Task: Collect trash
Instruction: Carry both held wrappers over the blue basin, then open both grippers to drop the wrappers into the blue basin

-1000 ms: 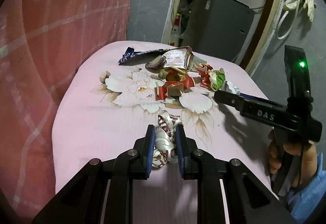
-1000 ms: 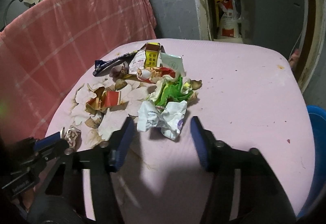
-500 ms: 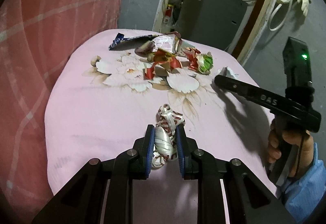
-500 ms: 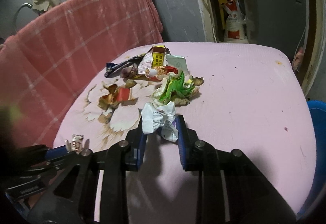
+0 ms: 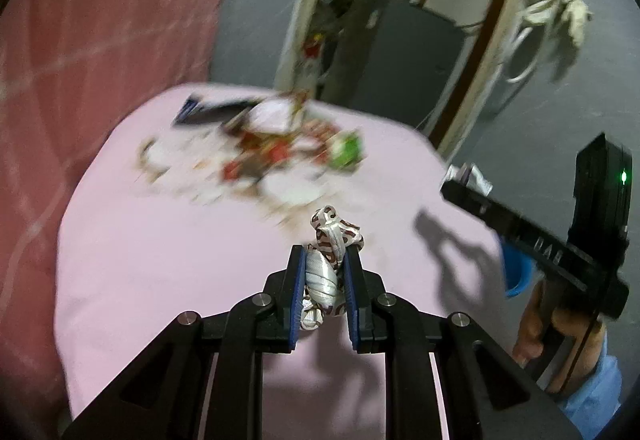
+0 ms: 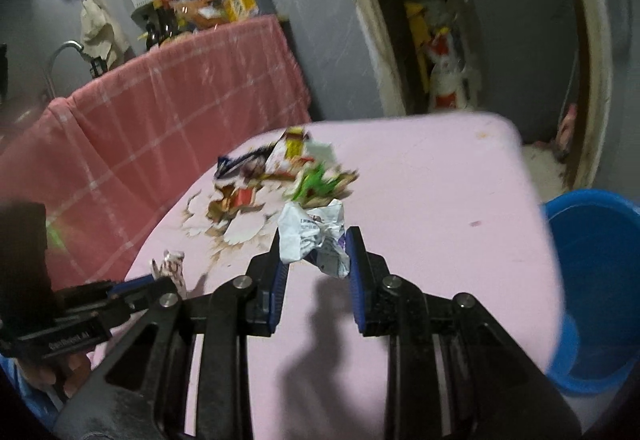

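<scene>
My left gripper [image 5: 323,252] grips a crumpled silver and brown wrapper [image 5: 326,274], its blue pads still closing on it, a little above the pink table [image 5: 160,240]. My right gripper [image 6: 314,236] is shut on a crumpled white wrapper [image 6: 308,232], lifted off the table with its shadow below. In the left wrist view the right gripper [image 5: 454,194] sits at the right, held by a hand [image 5: 536,324]. The left gripper [image 6: 160,282] shows at the lower left of the right wrist view. A blurred pile of trash [image 6: 280,176] lies at the table's far side.
A blue bucket [image 6: 596,280] stands beside the table's right edge, low down. A red checked cloth [image 6: 160,112] hangs behind and left of the table. A grey cabinet [image 5: 400,56] and a doorway lie beyond the far edge.
The right gripper's jaws closed on the white wrapper and lifted it back from the pile. The left gripper has pulled back and slightly up with its wrapper. The bucket has come into view.
</scene>
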Motion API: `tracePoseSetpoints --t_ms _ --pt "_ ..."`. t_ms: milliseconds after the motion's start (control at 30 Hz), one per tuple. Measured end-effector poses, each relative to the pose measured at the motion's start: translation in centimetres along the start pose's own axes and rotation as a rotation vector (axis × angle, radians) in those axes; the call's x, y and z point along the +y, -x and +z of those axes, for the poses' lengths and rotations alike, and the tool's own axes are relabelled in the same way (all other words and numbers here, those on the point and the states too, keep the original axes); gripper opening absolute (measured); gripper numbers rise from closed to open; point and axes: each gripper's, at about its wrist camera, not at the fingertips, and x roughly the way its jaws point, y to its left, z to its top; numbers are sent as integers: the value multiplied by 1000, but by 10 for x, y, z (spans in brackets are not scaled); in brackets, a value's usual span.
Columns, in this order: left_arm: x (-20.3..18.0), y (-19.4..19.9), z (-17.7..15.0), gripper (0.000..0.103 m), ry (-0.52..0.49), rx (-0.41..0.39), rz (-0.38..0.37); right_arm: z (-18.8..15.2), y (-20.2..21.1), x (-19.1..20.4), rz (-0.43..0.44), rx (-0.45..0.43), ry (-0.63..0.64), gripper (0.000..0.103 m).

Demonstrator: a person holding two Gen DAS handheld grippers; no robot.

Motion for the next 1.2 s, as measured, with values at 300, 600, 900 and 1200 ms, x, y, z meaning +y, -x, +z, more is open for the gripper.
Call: tracePoseSetpoints --t_ms 300,600,900,1200 --pt "-72 -5 38 15 -60 -219 -153 13 85 -32 -157 -326 -1 27" --pt "-151 -50 69 15 -171 -263 -255 17 137 -87 -351 -482 -114 27" --pt "-196 -134 85 15 -170 -78 -298 3 141 -156 -455 -429 -335 28" --pt "-206 -209 74 16 -123 151 -292 -10 122 -213 -439 -328 -531 30"
